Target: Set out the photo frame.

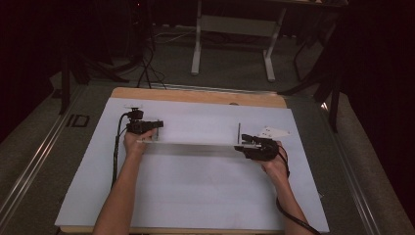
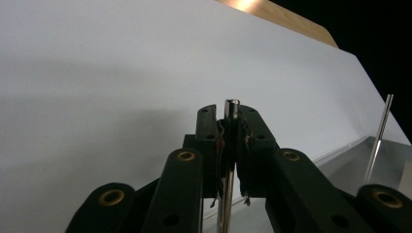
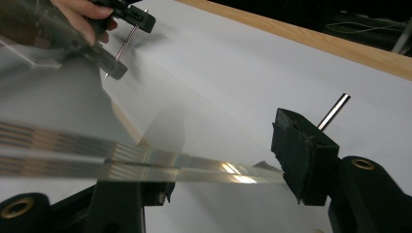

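A long clear plate (image 1: 195, 147) stretches across the white sheet (image 1: 195, 196) between my two grippers, with a thin metal rod at each end. My left gripper (image 1: 157, 125) is at the plate's left end. In the left gripper view its jaws (image 2: 231, 121) stand almost together, the pads against the left rod (image 2: 232, 104). The far rod (image 2: 381, 136) rises by the plate (image 2: 350, 160). My right gripper (image 1: 244, 143) is at the right end beside the upright rod (image 1: 239, 131). Its jaws (image 3: 214, 165) stand wide, the plate's edge (image 3: 145, 162) spans them, and the right pad touches it.
The sheet covers a wooden table (image 1: 195, 95). Beyond its far edge stand a light desk frame (image 1: 232, 44) and dark cables on grey carpet. In the right gripper view, a hand (image 3: 82, 19) holds the left gripper (image 3: 125, 43), and a rod (image 3: 334, 110) rises behind the right jaw.
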Demonstrator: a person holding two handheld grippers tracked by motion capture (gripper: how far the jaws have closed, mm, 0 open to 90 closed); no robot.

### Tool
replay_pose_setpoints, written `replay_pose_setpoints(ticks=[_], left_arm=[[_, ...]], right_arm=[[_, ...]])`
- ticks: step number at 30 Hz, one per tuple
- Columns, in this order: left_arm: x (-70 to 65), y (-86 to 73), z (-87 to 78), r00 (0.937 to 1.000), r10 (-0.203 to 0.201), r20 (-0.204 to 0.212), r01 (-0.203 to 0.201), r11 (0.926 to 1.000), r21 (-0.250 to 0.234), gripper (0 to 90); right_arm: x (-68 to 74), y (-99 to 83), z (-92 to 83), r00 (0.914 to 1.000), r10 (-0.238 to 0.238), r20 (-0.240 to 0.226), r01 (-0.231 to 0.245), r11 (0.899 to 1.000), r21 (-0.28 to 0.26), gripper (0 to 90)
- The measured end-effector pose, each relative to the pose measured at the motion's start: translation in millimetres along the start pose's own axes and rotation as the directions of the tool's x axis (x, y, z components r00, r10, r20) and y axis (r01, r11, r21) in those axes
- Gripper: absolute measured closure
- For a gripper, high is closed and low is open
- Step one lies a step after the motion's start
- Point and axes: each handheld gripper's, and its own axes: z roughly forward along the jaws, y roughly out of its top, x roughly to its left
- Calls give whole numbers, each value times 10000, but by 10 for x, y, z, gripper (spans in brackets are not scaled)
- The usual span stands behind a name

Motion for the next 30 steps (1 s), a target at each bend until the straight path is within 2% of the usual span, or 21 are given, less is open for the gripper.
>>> replay_pose_setpoints(ticks=[3,4,5,6,9,11,12,13,14,16,17,18,19,20,23,24,25,27,28,30], left_arm=[[-14,-4,-21,9994,339,-122,-339,9994,-41,784],[-14,-4,-21,9994,339,-122,-339,9994,-41,770],[-26,-1,-42,9983,543,-206,-544,9985,-59,763],[-26,-1,-42,9983,543,-206,-544,9985,-59,761],[-45,10,-98,9967,698,-423,-712,9970,-317,731],[-45,13,-198,9956,769,-539,-810,9936,-790,722],[-45,13,-198,9956,769,-539,-810,9936,-790,720],[-36,4,-278,9953,849,-465,-893,9906,-1038,717],[-36,4,-278,9953,849,-465,-893,9906,-1038,711],[-35,-10,-357,9927,1095,-508,-1146,9871,-1121,702],[-43,-29,-431,9886,1396,-567,-1454,9826,-1160,689],[-43,-29,-431,9886,1396,-567,-1454,9826,-1160,684],[-50,-55,-499,9844,1675,-543,-1732,9769,-1253,676],[-50,-55,-499,9844,1675,-543,-1732,9769,-1253,664],[-73,-108,-590,9767,2099,-442,-2141,9671,-1377,639],[-91,-137,-622,9704,2372,-450,-2413,9598,-1433,639],[-116,-203,-684,9612,2718,-462,-2757,9477,-1611,630],[-119,-230,-712,9595,2784,-431,-2816,9449,-1670,619],[-121,-256,-742,9565,2876,-484,-2916,9404,-1748,619],[-109,-299,-799,9514,3064,-297,-3065,9336,-1858,615]], right_arm=[[-9,11,5,10000,75,31,-75,10000,-62,436],[-9,11,5,10000,75,31,-75,10000,-62,436],[-19,21,7,9999,98,38,-98,9999,-80,436],[-23,25,9,9999,119,36,-119,9999,-86,437],[-32,35,11,9998,178,26,-178,9998,-87,437],[-38,39,13,9998,186,16,-186,9998,-104,438],[-40,41,14,9998,190,20,-190,9998,-111,438],[-40,42,14,9998,207,24,-206,9997,-118,438],[-42,43,15,9998,205,16,-205,9997,-127,438],[-44,46,15,9998,217,5,-217,9997,-127,438],[-46,47,16,9998,222,8,-222,9997,-132,438],[-46,47,16,9998,222,8,-222,9997,-132,438],[-49,52,18,9997,249,18,-249,9996,-136,438],[-49,52,18,9997,249,18,-249,9996,-136,438],[-59,63,22,9996,291,41,-291,9995,-158,438],[-59,63,22,9996,291,41,-291,9995,-158,438],[-62,69,24,9994,349,53,-348,9992,-177,438],[-69,73,25,9994,358,32,-358,9992,-175,439],[-69,73,25,9994,358,32,-358,9992,-175,439],[-73,77,26,9993,369,14,-368,9992,-162,440]])
